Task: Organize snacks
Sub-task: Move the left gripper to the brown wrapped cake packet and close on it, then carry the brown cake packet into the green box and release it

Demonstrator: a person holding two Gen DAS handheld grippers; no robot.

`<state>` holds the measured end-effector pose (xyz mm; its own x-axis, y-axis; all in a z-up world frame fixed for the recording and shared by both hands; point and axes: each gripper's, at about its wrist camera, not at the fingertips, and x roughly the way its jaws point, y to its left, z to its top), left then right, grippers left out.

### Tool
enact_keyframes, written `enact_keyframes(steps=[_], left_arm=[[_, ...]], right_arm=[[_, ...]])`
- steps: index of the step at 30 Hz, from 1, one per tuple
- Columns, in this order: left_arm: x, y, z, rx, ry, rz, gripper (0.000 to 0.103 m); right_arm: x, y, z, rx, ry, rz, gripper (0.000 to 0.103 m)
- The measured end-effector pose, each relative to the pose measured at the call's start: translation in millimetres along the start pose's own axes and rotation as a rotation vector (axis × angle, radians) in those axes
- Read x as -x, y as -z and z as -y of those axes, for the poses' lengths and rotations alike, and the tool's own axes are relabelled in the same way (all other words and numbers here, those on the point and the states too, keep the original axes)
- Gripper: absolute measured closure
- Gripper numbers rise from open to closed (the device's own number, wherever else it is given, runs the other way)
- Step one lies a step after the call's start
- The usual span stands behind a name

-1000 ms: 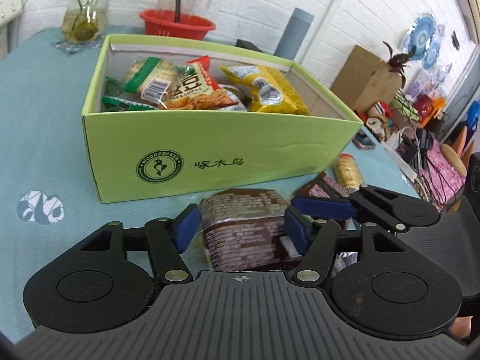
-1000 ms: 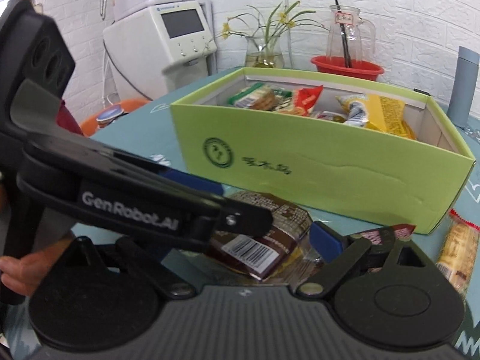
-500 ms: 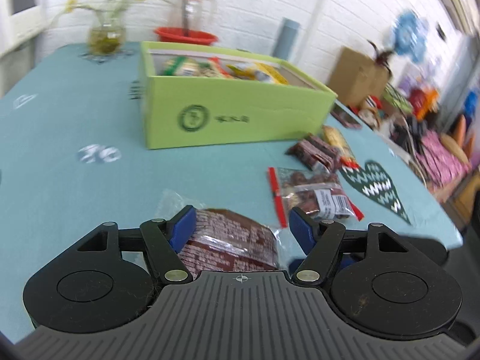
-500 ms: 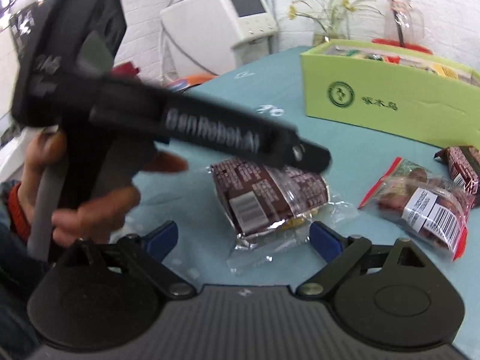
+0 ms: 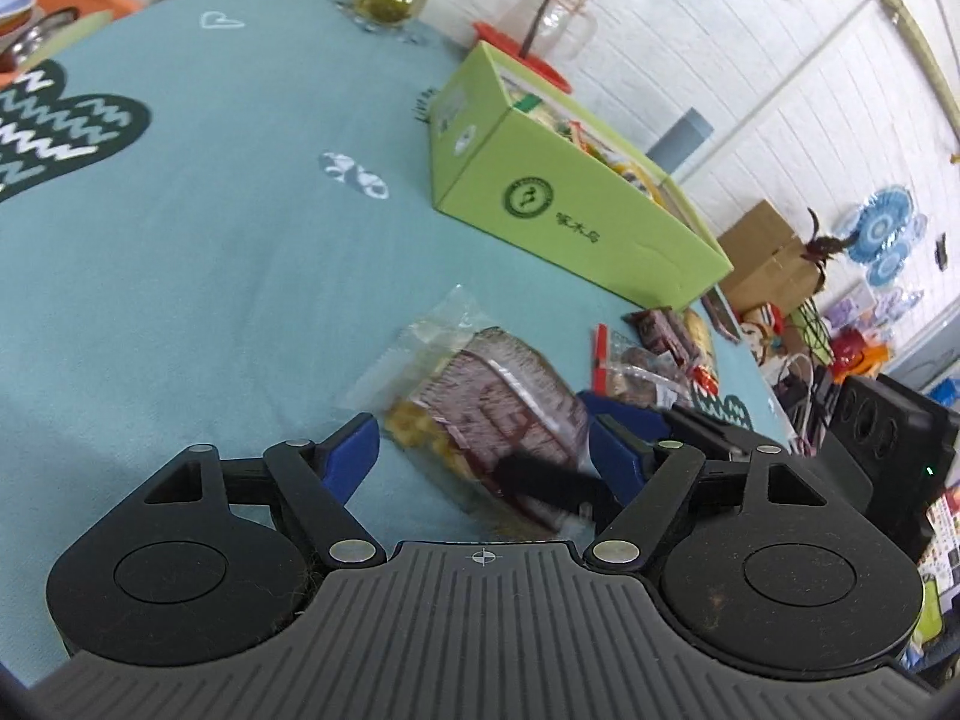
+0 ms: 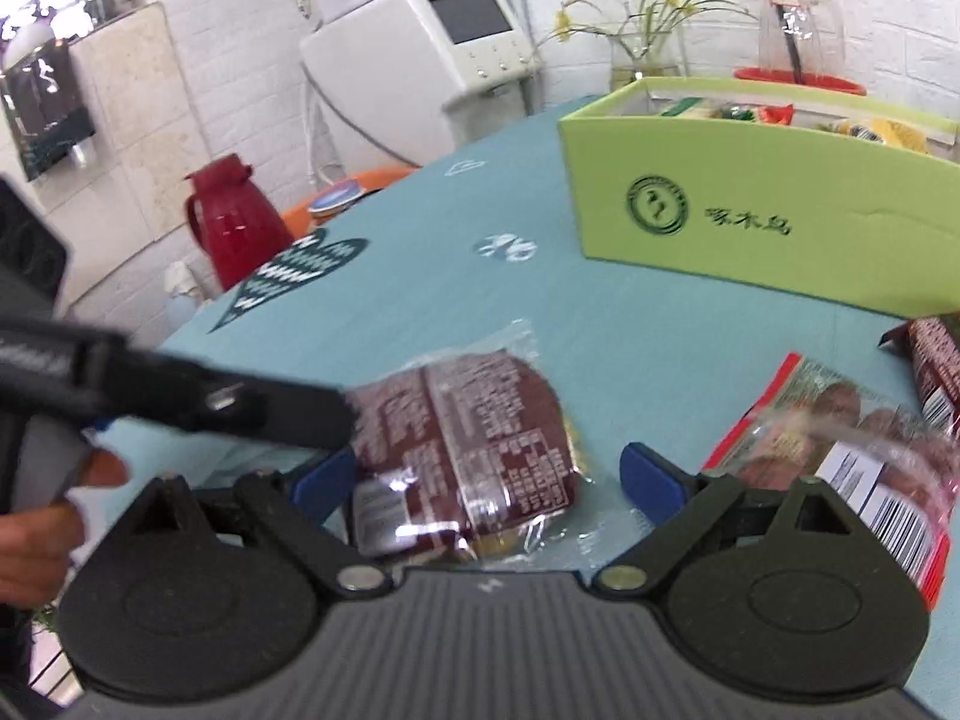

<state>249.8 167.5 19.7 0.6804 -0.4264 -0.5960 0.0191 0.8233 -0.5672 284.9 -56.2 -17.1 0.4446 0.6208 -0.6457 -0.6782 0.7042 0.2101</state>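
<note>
A teal tablecloth (image 5: pixel 180 252) is seen covering the table, w/ a green cardboard box (image 6: pixel 762 204) set on it toward the far side, snack packs showing over its rim. Nearer the cams, a brown-printed bread pack (image 6: pixel 474 450) in clear wrap is laid flat on the cloth, well apart from the box. The left gripper (image 5: pixel 483 459) is held spread, pads either side of the pack but not pressed on it. The right gripper (image 6: pixel 489 480) is likewise held wide apart around the same pack, approx. level w/ it. A red-edged bag of dark snacks (image 6: pixel 840 456) is seen just right of the bread pack. A small brown bar (image 5: pixel 660 327) is lying beyond the bag, near the box corner.
</note>
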Motion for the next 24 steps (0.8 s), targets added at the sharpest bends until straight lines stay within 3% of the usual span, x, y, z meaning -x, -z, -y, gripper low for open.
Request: enact_keyframes(steps=[2, 8, 14, 18, 24], left_arm=[[-7.8, -2.0, 8.9, -0.038, 0.008, -0.008, 0.037], [-31.2, -1.4, 37.8, -0.169, -0.024, -0.024, 0.036], [-13.9, 0.8, 24.2, -0.120, -0.067, 0.016, 0.028], [-11.7, 4.5, 18.4, -0.098, -0.051, -0.005, 0.028], [-25.7, 13.7, 27.2, -0.145, -0.031, -0.038, 0.032]], right_arm=[[7.8, 8.7, -8.5, 0.002, -0.016, -0.003, 0.009], [28.3, 26.9, -25.2, 0.029, 0.061, 0.006, 0.009], [32.4, 17.6, -18.7, 0.033, 0.114, 0.052, 0.009], [16.1, 16.1, -18.7, 0.023, 0.094, 0.020, 0.009], [15.7, 21.8, -23.0, 0.052, 0.116, 0.009, 0.009]])
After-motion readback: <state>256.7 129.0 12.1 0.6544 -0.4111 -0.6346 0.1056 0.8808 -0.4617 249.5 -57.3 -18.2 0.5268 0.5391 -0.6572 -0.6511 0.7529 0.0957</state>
